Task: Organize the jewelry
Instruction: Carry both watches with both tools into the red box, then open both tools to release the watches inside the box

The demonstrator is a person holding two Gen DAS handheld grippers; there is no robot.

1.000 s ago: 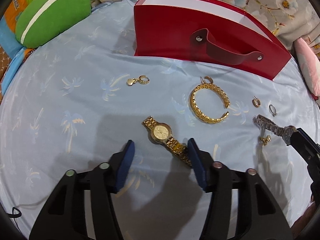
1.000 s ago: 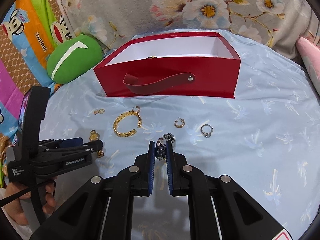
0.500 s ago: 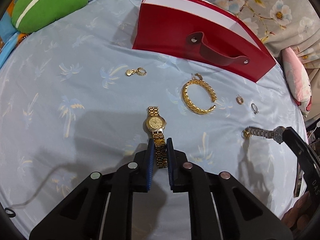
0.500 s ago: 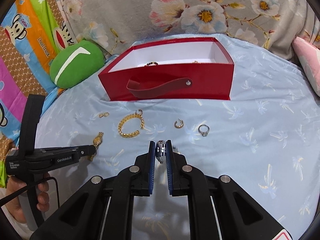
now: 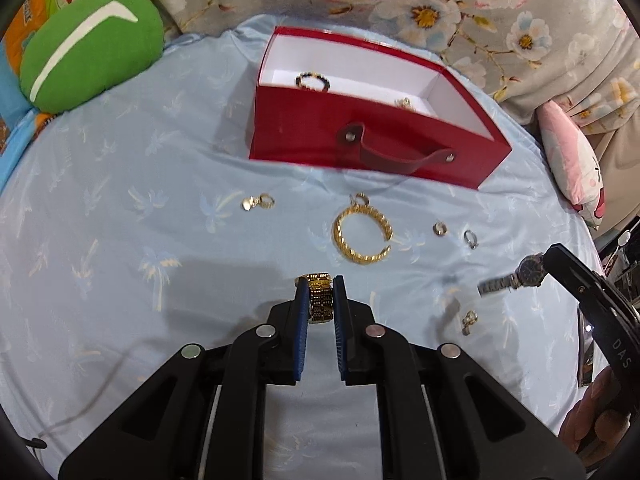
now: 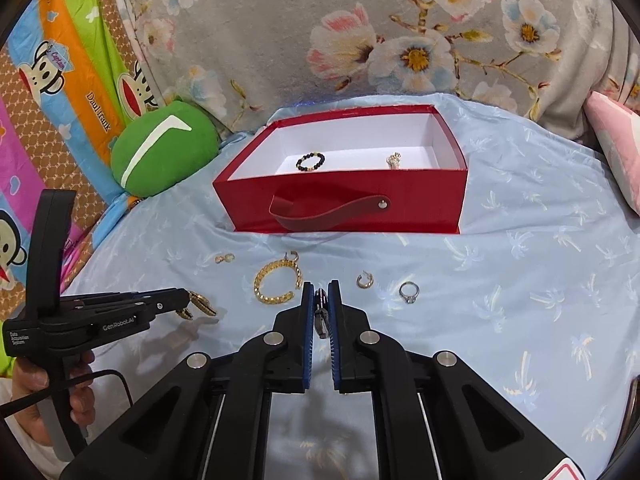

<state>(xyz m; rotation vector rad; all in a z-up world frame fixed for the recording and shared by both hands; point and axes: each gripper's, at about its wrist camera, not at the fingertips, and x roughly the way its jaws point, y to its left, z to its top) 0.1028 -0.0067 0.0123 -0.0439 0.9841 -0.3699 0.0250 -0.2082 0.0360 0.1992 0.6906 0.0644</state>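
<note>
Bed with pale blue palm-print sheet (image 5: 120, 240), red box (image 6: 344, 208) at the back. Left gripper (image 5: 320, 300), open a second ago, now clamps the gold watch (image 5: 319, 298) and lifts it clear; right gripper (image 6: 320, 308) grips the silver watch (image 5: 516, 278), also raised. Both look ready for the box.

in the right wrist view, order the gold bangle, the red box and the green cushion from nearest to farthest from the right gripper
1. Gold bangle, just left of the right gripper.
2. Red box, straight ahead.
3. Green cushion, far left, beyond the box's corner.
</note>
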